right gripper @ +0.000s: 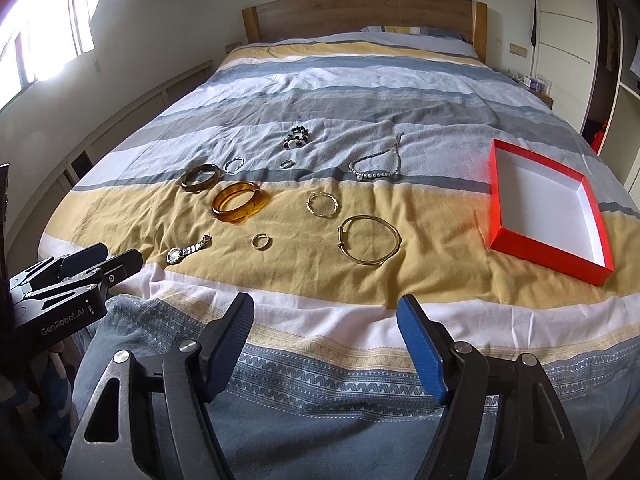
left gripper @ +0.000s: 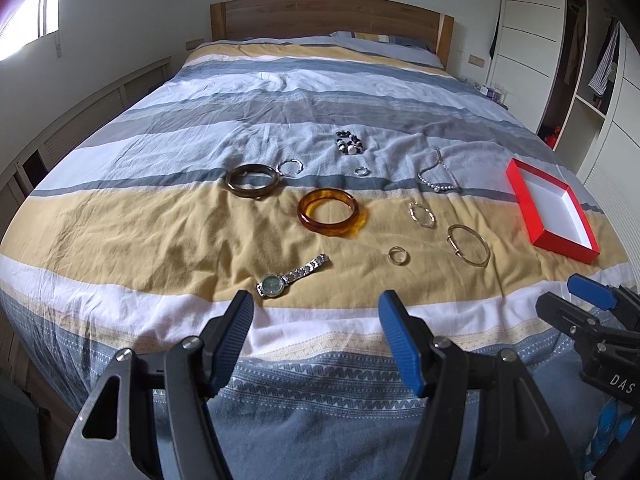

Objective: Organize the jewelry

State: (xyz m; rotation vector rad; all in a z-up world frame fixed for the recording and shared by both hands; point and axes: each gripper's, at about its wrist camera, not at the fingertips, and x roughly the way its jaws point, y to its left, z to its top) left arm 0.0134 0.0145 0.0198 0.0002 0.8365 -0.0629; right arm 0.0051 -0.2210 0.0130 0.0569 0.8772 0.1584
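Jewelry lies spread on a striped bedspread. An amber bangle (left gripper: 333,211) (right gripper: 240,201) sits mid-bed, a dark brown bangle (left gripper: 251,181) (right gripper: 201,177) to its left. A silver wristwatch (left gripper: 291,276) (right gripper: 188,249) lies nearest, just beyond my left gripper (left gripper: 316,308), which stands open and empty. A thin gold bangle (right gripper: 369,245) (left gripper: 469,245), a small gold ring (right gripper: 261,241), a twisted gold hoop (right gripper: 323,204), a pearl strand (right gripper: 375,166) and a dark bead bracelet (right gripper: 296,138) lie farther out. My right gripper (right gripper: 326,312) hangs open over the bed's near edge, empty.
An empty red box (right gripper: 548,206) (left gripper: 554,208) with a white inside rests on the bed at the right. A wooden headboard (left gripper: 332,20) stands at the far end. Wardrobe shelves (left gripper: 592,64) line the right wall, a window (right gripper: 36,40) the left.
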